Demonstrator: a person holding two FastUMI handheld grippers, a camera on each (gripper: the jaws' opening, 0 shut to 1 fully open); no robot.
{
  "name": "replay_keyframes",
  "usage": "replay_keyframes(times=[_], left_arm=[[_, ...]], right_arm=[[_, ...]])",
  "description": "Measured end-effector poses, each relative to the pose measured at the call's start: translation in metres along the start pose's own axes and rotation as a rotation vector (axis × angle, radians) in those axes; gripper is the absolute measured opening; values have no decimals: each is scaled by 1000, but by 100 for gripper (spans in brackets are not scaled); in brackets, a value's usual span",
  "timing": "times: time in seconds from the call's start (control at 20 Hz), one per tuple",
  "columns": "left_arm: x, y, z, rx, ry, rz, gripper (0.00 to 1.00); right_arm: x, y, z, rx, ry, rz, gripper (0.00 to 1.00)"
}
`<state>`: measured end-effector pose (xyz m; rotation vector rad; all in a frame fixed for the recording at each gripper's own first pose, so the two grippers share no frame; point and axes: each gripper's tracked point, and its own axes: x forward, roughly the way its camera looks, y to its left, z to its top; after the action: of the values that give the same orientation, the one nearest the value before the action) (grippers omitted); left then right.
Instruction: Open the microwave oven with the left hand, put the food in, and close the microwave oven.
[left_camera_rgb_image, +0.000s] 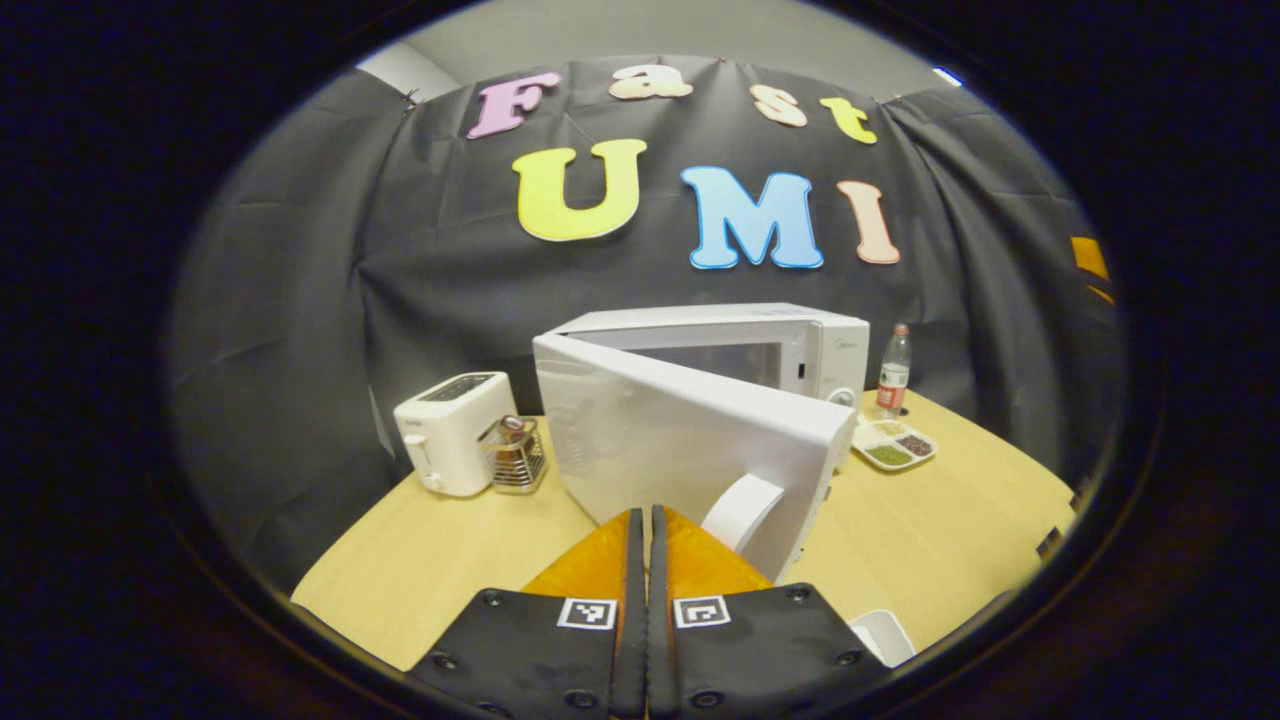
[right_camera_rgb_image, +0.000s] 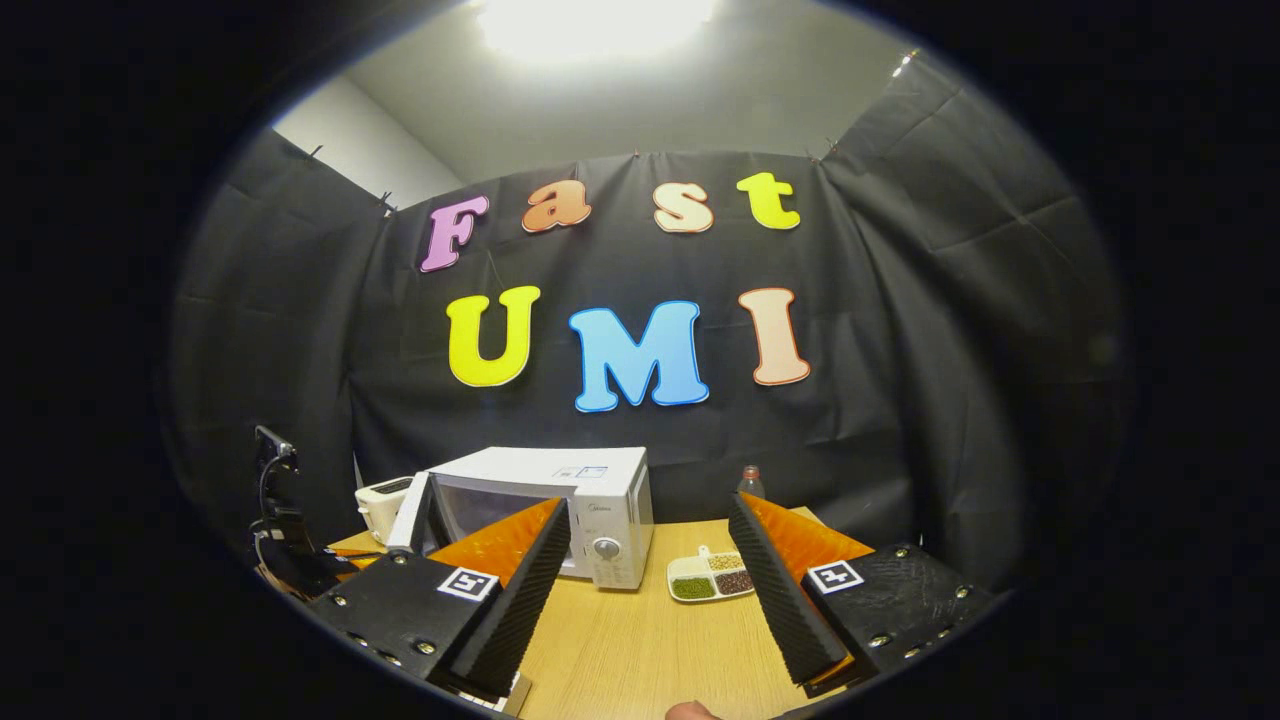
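Left gripper (left_camera_rgb_image: 641, 520) closed, empty, beside white microwave door's (left_camera_rgb_image: 690, 450) curved handle (left_camera_rgb_image: 742, 510). Right gripper (right_camera_rgb_image: 650, 570) wide open, empty; divided white food tray (right_camera_rgb_image: 711, 577) ungrasped. Risk: half-open door swinging back, blocking loading.

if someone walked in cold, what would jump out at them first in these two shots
The white microwave oven at the middle of the wooden table, its door swung wide toward the left hand-held gripper, whose fingers are closed together. Next, the divided food tray lying to the right of the oven, seen between the wide-open fingers of the right hand-held gripper. A white toaster stands at the table's left.
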<state>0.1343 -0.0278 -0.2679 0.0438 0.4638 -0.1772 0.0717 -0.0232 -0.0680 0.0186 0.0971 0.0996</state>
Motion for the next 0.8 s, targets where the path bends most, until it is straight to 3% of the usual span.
replay_keyframes(times=[0.45,0.8], left_arm=[[49,-35,26,0,-20,-171,7],[95,-47,45,-21,-41,-235,7]], right_arm=[[24,20,0,-35,15,-34,96],[30,12,-6,-44,40,-117,96]])
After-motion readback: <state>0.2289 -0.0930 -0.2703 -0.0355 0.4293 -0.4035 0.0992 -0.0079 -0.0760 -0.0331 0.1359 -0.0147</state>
